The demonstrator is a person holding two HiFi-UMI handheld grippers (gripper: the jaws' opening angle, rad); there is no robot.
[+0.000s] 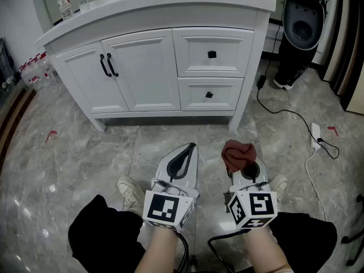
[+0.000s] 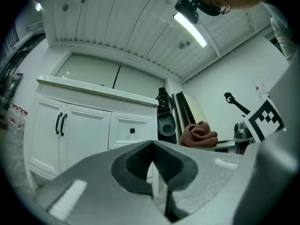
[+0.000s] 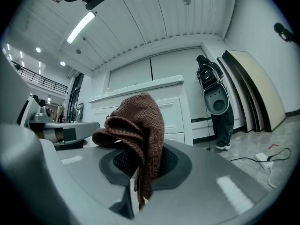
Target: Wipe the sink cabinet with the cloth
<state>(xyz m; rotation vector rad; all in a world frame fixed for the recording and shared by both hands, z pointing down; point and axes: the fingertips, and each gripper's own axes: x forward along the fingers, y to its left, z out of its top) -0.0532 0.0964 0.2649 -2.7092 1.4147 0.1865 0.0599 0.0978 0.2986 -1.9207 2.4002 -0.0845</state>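
Observation:
The white sink cabinet (image 1: 165, 67) stands ahead of me, with two doors on the left and two drawers on the right; it also shows in the left gripper view (image 2: 84, 125) and the right gripper view (image 3: 173, 111). A dark red knitted cloth (image 1: 238, 156) is bunched at the tip of my right gripper (image 1: 242, 162), which is shut on it; the cloth (image 3: 136, 135) hangs over the closed jaws. My left gripper (image 1: 183, 159) is shut and holds nothing (image 2: 152, 172). Both grippers hover low over the floor, well short of the cabinet.
Water bottles (image 1: 73, 0) stand on the countertop's left end, more bottles (image 1: 34, 73) on the floor at left. A black machine (image 1: 301, 27) stands right of the cabinet. A cable and power strip (image 1: 314, 134) lie on the marble floor at right. My shoes (image 1: 131, 191) show below.

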